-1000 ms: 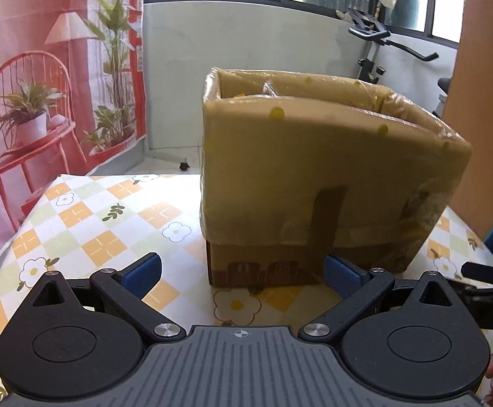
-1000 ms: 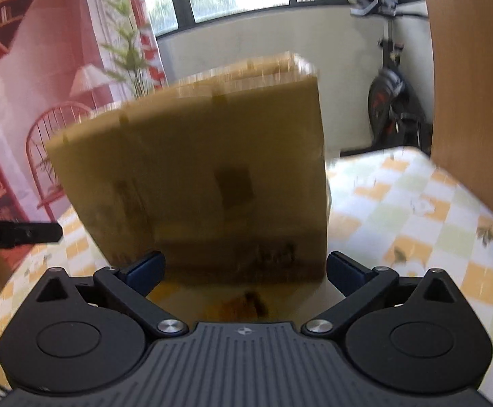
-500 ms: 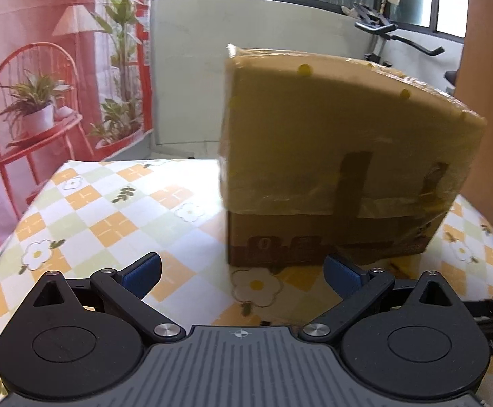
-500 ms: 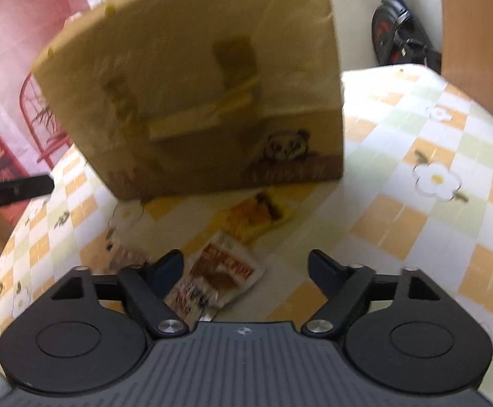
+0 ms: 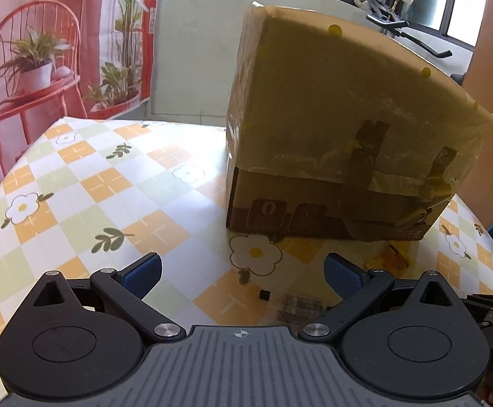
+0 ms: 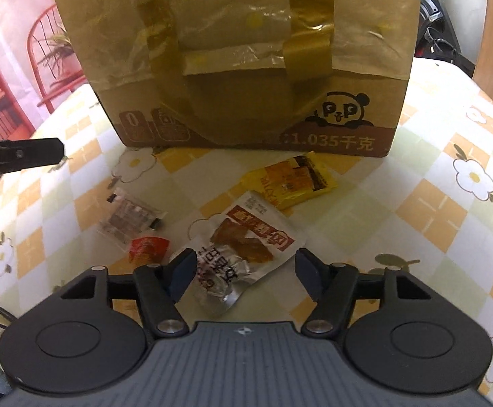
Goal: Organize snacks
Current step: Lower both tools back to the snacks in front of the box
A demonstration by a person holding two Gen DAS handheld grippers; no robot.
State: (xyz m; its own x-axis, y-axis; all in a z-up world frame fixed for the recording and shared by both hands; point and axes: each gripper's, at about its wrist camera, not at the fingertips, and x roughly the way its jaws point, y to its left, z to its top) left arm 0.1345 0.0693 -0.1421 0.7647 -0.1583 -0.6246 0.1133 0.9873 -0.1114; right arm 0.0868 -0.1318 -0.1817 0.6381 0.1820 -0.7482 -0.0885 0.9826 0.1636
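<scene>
A taped cardboard box (image 6: pixel 246 61) with a panda print stands on the table; it also shows in the left wrist view (image 5: pixel 348 135). In front of it lie snack packets: a yellow one (image 6: pixel 290 179), a white and red one (image 6: pixel 243 247), a clear one (image 6: pixel 127 220) and a small red one (image 6: pixel 148 247). My right gripper (image 6: pixel 244 271) is open, low over the white and red packet, which lies between its fingers. My left gripper (image 5: pixel 243 273) is open and empty, above the table left of the box front. A yellow packet (image 5: pixel 387 261) shows beside its right finger.
The table (image 5: pixel 77 186) has a checked cloth with flowers. The left gripper's finger (image 6: pixel 19 152) pokes in at the left of the right wrist view. A red chair backdrop (image 5: pixel 33 68) and an exercise bike (image 5: pixel 399 20) stand beyond the table.
My right gripper has tilted down and dropped toward the table, so the snack packets came into view between its fingers. My left gripper has shifted left and lower; the box now sits right of centre.
</scene>
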